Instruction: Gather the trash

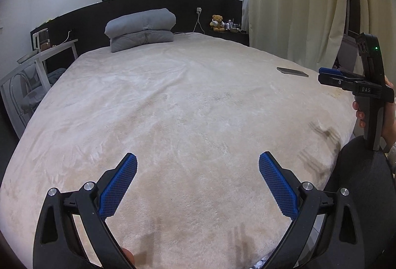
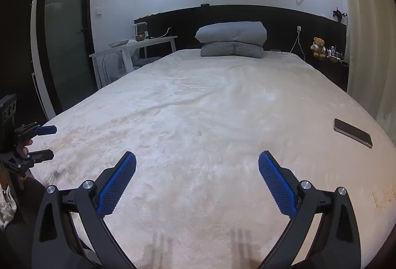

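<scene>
1. Plainly, no trash to be seen anywhere on the bed (image 2: pixel 198 108); the task's thing not in view in either picture, so location impossible to tell.
2. Left tool (image 1: pixel 198 161) hovering over the near end of the bed, blue pads spread wide, nothing between them.
3. Right tool (image 2: pixel 197 160) likewise over the near end of the bed, pads spread, gripping nothing; in the left wrist view, seen edge-on at the bed's right side, where its spread is hard to judge.
4. Only loose item on the bed: a phone (image 2: pixel 352 133), lying flat near the bed's right edge, well apart from both tools.
5. Folded grey bedding (image 2: pixel 231 42) at the head of the bed, a teddy bear (image 2: pixel 318 47) on the shelf just beside that end.
6. Likely risk: mistaking the phone for trash, being the sole object within reach, and pinching it off the bed.
7. Further risk: snagging the plush cover with open pads while sweeping low, dragging it out of place.
8. Also possible: real trash lying off the bed, out of sight, and being missed altogether.
</scene>
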